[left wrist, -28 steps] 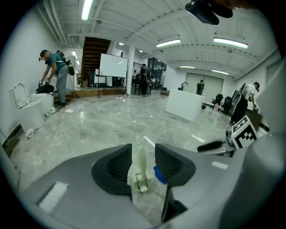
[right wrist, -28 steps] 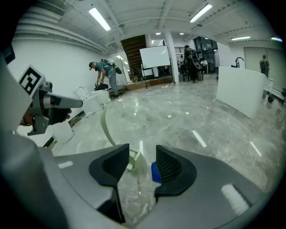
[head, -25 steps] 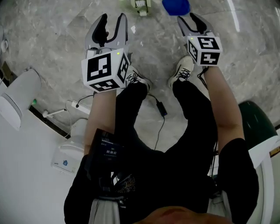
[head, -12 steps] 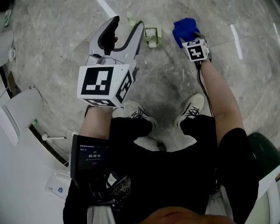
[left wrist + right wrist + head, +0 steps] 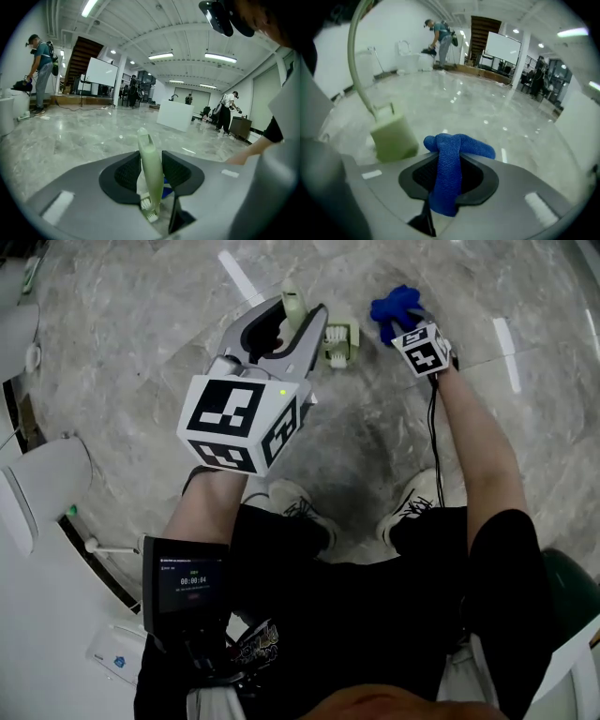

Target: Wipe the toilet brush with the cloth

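Note:
The pale green toilet brush stands on the marble floor; its box-shaped holder sits just beyond my left gripper. The brush's curved handle rises between the left jaws, which are closing and touch it on both sides. The blue cloth lies bunched on the floor to the right of the holder. My right gripper points steeply down at it, its jaws closing with a fold of cloth pinched between the pads.
White toilet fixtures and a cable lie at the left, a dark green bin at the right. My own shoes stand behind the grippers. Other people work far off across the hall.
Both grippers have come down toward the floor. The right one dropped onto the blue cloth and closed on it. The left one moved up to the brush handle and took it between its jaws.

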{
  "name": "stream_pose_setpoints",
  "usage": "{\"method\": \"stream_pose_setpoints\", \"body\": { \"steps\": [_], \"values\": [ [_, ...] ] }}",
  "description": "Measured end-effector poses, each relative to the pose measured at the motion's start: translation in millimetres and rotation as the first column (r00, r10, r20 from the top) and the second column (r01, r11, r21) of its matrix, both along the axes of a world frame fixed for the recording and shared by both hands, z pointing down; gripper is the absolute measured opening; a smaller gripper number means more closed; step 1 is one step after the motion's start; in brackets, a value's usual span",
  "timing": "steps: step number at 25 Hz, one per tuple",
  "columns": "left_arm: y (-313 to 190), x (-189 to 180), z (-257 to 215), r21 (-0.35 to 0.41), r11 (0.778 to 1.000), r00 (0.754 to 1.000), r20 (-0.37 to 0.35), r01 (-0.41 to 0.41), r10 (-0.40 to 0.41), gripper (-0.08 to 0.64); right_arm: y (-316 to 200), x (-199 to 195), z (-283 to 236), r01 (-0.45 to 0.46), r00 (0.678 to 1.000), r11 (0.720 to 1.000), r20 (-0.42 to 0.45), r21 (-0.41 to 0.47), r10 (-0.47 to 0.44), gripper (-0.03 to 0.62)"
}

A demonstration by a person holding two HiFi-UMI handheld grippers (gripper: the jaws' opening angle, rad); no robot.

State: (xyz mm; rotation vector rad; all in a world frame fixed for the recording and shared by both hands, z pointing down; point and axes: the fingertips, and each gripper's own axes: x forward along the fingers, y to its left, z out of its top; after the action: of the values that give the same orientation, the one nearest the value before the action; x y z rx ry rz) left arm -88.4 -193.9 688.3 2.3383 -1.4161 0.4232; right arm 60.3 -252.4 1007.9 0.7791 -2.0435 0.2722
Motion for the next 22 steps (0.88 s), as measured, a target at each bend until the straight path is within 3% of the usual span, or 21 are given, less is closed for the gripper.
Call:
{"method": "stream_pose_setpoints", "body": {
  "steps": [1, 3, 6, 8, 11, 13, 16, 18, 20, 22],
  "values": [
    [-3, -3, 2, -0.015, 1.000, 1.000, -0.014, 0.003, -0.003, 0.151, -8, -26, -14, 0.059, 0.994, 0.998, 0.094, -0.027, -0.056, 0.101],
    [-8, -8, 4, -0.037, 0.999, 0.999, -0.040, 0.010, -0.012, 0.149, -14, -77, -41, 0.218, 0.950, 0.974, 0.246, -0.069, -0.195, 0.101],
    [-5, -3, 5, -0.033, 0.999, 0.999, -0.035, 0.006, -0.007, 0.144, -13, -132, -68, 0.384, 0.870, 0.918, 0.371, -0.099, -0.323, 0.100],
    [1, 9, 9, -0.026, 1.000, 1.000, -0.022, -0.007, 0.006, 0.146, 5, -149, -72, 0.470, 0.831, 0.872, 0.399, -0.133, -0.387, 0.098],
    [8, 20, 13, -0.022, 0.999, 1.000, -0.013, -0.024, 0.023, 0.146, 39, -163, -61, 0.576, 0.791, 0.801, 0.357, -0.161, -0.497, 0.098],
    [8, 18, 12, -0.016, 1.000, 1.000, -0.007, -0.026, 0.026, 0.146, 37, -167, -58, 0.560, 0.801, 0.814, 0.348, -0.152, -0.487, 0.098],
    [6, 16, 8, -0.006, 1.000, 1.000, -0.009, -0.023, 0.023, 0.146, 9, -145, -53, 0.455, 0.864, 0.882, 0.305, -0.127, -0.402, 0.097],
    [5, 16, 5, 0.003, 1.000, 1.000, -0.009, -0.027, 0.027, 0.146, -7, -114, -45, 0.393, 0.903, 0.912, 0.236, -0.119, -0.359, 0.097],
    [4, 17, 3, 0.011, 0.999, 0.999, -0.006, -0.035, 0.035, 0.147, -12, -79, -38, 0.362, 0.926, 0.923, 0.166, -0.133, -0.340, 0.097],
    [3, 19, 1, 0.015, 0.999, 0.999, -0.005, -0.044, 0.044, 0.147, 1, -46, -32, 0.385, 0.923, 0.906, 0.091, -0.176, -0.375, 0.097]
  ]
}}
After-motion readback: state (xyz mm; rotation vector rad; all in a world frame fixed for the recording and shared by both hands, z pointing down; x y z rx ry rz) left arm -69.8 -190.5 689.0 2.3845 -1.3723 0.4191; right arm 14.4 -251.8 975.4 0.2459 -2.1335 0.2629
